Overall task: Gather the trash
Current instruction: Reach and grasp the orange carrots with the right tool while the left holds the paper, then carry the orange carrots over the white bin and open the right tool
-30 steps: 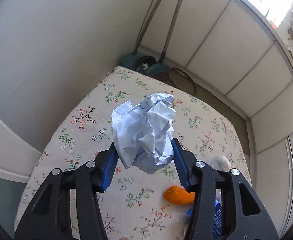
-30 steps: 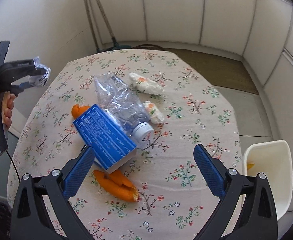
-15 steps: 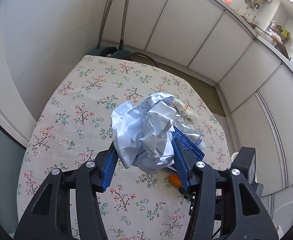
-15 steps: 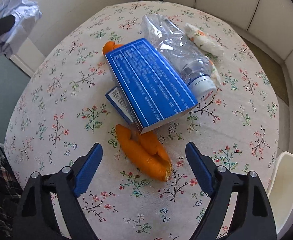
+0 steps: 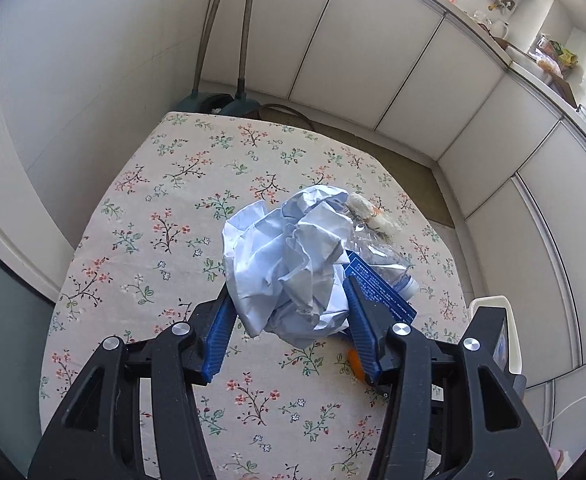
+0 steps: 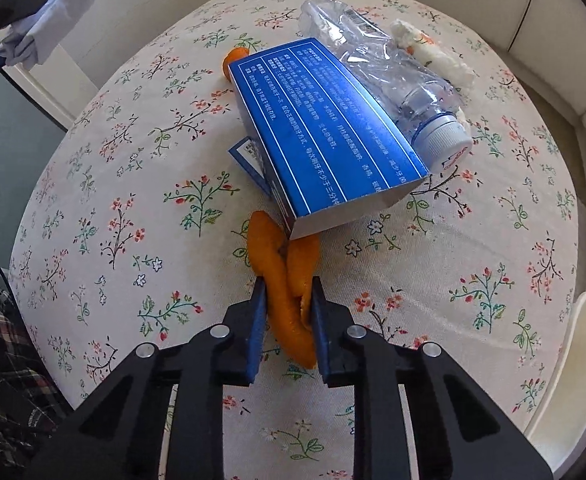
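My left gripper (image 5: 289,312) is shut on a crumpled white paper ball (image 5: 289,264) and holds it above the floral table (image 5: 165,220); the ball also shows in the right wrist view (image 6: 49,12). My right gripper (image 6: 287,292) is shut on an orange peel (image 6: 285,276) lying on the table (image 6: 133,184), just in front of a blue box (image 6: 325,128). A crushed clear plastic bottle (image 6: 389,76) lies against the box. A white wrapper (image 6: 437,56) lies beyond the bottle. A second peel piece (image 6: 235,60) sits behind the box.
A white bin (image 6: 569,368) stands off the table's right edge; it also shows in the left wrist view (image 5: 497,308). White cabinet panels (image 5: 413,80) surround the table. Two mop poles (image 5: 229,32) lean at the far corner.
My right gripper moved forward and down and closed on the orange peel. My left gripper kept hold of the paper ball and shifted slightly over the table.
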### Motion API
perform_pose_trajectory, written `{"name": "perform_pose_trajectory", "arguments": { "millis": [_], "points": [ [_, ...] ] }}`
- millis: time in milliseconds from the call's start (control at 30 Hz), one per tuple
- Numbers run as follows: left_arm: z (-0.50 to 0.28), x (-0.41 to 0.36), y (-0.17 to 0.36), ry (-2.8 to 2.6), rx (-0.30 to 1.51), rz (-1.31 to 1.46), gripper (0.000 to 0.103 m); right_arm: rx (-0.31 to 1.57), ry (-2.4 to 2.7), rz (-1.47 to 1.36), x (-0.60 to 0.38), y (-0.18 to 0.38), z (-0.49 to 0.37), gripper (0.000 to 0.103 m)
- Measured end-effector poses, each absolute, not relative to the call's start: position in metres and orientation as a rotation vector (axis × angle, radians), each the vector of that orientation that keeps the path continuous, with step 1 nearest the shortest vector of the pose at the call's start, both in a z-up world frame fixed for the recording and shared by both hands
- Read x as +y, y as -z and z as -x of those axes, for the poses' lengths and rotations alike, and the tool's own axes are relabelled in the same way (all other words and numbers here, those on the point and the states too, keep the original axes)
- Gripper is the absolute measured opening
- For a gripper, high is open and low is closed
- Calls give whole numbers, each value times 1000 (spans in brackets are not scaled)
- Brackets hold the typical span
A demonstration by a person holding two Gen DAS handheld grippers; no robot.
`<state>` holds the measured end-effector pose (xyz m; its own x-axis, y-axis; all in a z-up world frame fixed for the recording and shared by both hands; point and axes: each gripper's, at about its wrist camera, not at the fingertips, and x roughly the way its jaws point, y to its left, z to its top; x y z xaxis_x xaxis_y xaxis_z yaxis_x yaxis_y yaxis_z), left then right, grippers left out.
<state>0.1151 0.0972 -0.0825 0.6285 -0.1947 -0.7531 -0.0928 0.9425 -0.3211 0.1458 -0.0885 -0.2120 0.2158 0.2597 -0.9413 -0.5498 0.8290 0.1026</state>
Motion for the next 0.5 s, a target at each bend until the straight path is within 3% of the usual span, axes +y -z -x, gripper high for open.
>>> {"name": "perform_pose_trajectory", "arguments": {
  "millis": [500],
  "points": [
    [-107, 86, 72, 95, 860, 357, 50, 1015, -480, 165, -132, 138, -108, 20]
  ]
}}
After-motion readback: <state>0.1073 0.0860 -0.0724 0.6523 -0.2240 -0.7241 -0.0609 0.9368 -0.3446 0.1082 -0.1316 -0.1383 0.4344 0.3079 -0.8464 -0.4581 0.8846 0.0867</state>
